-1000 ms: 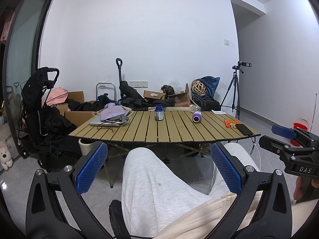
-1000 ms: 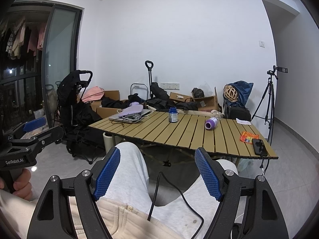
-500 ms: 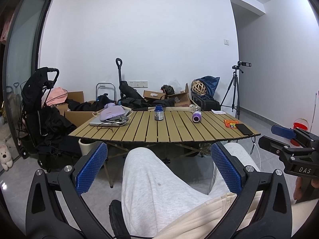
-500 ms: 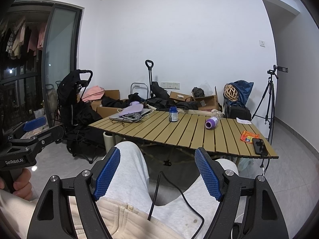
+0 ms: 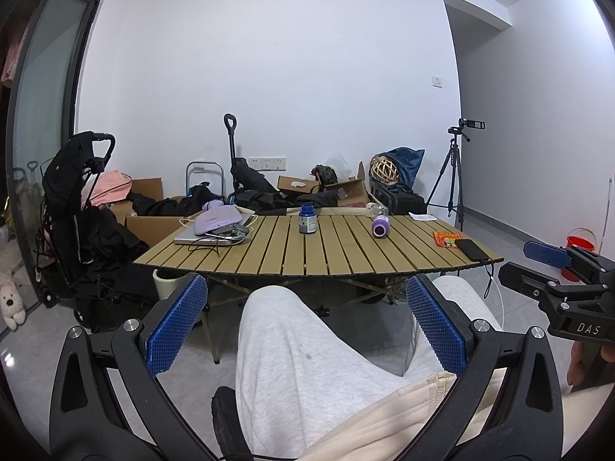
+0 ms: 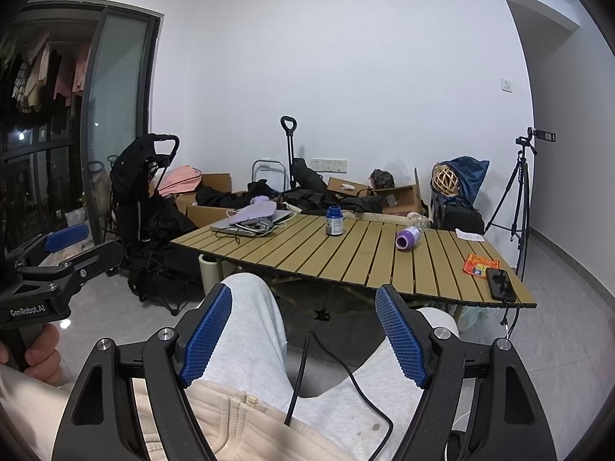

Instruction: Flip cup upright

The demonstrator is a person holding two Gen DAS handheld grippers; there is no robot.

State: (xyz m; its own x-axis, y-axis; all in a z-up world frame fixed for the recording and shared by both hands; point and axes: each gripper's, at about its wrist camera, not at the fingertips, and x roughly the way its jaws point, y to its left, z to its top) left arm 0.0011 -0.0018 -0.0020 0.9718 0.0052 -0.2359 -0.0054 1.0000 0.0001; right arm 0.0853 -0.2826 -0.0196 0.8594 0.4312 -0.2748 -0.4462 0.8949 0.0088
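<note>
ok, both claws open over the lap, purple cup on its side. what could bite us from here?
1. The purple cup lies on its side on the slatted table; a nudge from a claw could roll it.
2. The blue-lidded jar stands to its left, the phone sits at the near right edge; either could get knocked.

No visible change, both tools and cup unmoved since earlier

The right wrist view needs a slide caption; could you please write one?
Open right gripper held over grey-trousered knees, facing a slatted wooden table where a purple cup lies on its side.
</note>
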